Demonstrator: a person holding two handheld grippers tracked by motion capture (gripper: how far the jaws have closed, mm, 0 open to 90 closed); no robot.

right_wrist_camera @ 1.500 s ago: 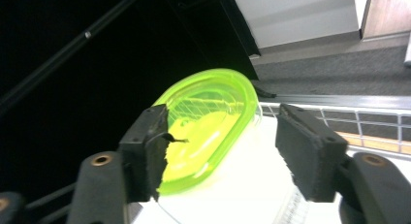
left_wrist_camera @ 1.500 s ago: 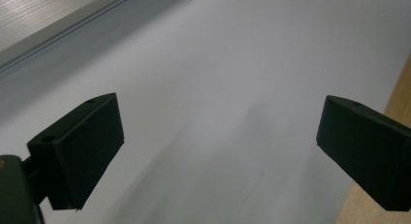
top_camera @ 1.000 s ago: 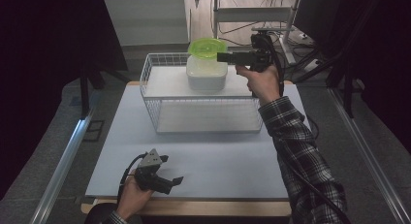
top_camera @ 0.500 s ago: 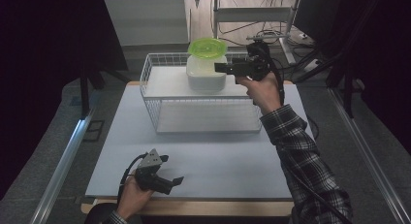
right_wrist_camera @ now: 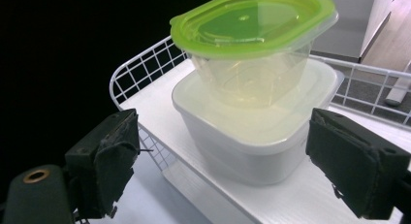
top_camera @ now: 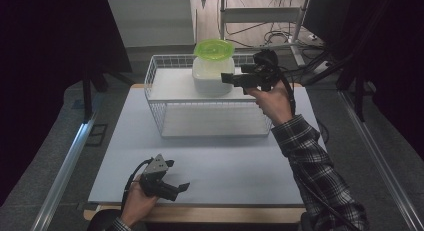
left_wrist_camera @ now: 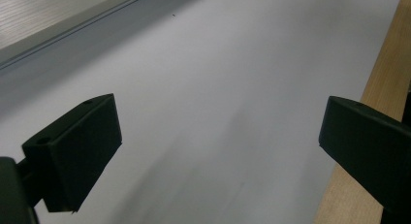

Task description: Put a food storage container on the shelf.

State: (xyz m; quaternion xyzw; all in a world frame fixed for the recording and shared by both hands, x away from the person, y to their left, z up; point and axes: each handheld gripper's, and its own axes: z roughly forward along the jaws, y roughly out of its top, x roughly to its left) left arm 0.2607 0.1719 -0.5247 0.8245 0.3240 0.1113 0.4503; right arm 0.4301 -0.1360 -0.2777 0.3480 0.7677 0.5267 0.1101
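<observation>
On the white worktop, the right hand-held gripper is hovering released, its jaws having just been opening with nothing between them, just beside the lidded tubs stacked in the basket ahead, while the left hand-held gripper is resting released.

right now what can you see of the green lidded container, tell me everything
The green-lidded container is a clear plastic tub, looking empty, with rounded corners and a bright green lid closed on top. It stands upright on a larger white lidded container, on the shelf of the white wire basket. No gripper touches it.
</observation>
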